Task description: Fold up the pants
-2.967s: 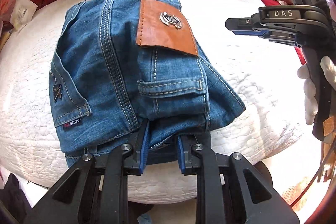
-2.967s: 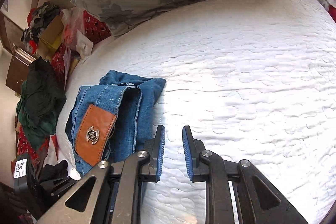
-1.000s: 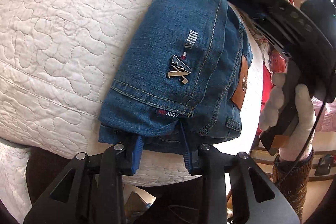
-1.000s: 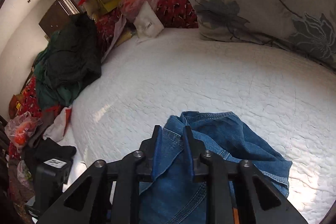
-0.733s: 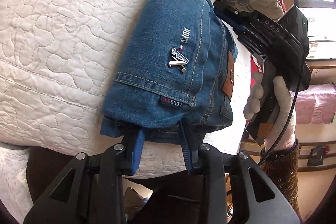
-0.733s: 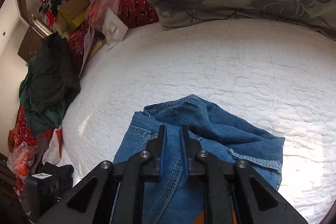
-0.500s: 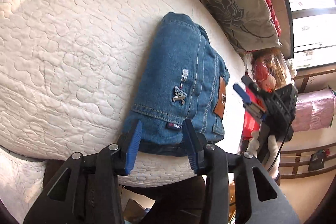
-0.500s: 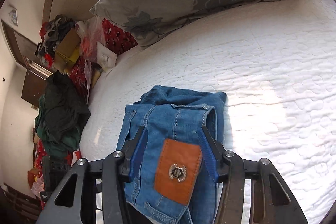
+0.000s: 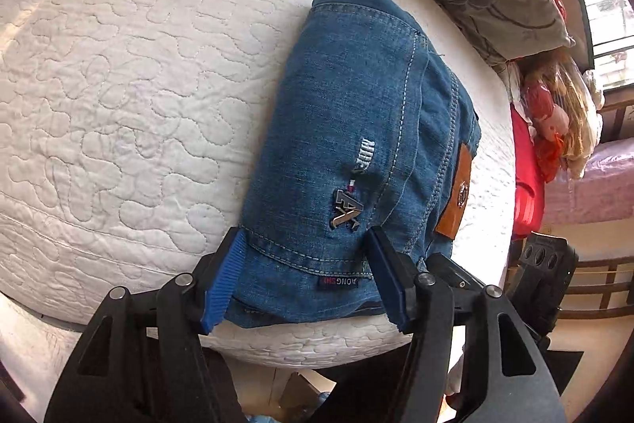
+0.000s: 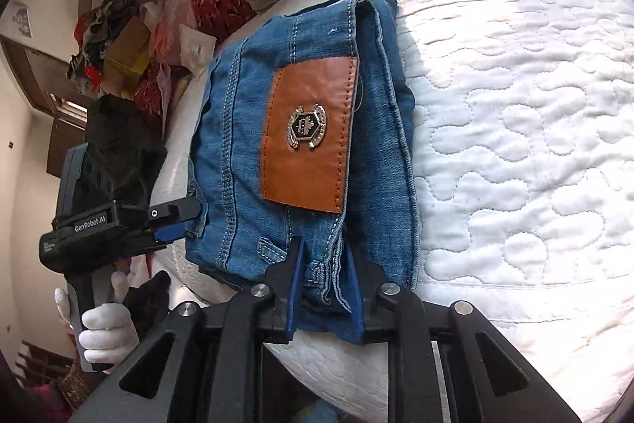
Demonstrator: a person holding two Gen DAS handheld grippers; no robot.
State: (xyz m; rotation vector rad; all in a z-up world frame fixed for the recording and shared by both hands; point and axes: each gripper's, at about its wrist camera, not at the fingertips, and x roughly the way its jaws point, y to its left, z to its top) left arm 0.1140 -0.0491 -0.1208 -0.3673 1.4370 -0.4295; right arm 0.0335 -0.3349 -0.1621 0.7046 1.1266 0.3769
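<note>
The pants (image 9: 356,161) sit folded on the bed (image 9: 119,86); left gripper (image 9: 305,288) fingers have spread wide and let go, while right gripper (image 10: 323,288) straddles the hem, part-open — folding looks done.

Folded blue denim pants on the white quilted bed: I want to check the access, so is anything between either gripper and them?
Nothing visible is. The left gripper straddles the near edge of the folded blue denim pants with jaws wide apart, and the right gripper has its blue-padded fingers around the bundle's near hem.
</note>
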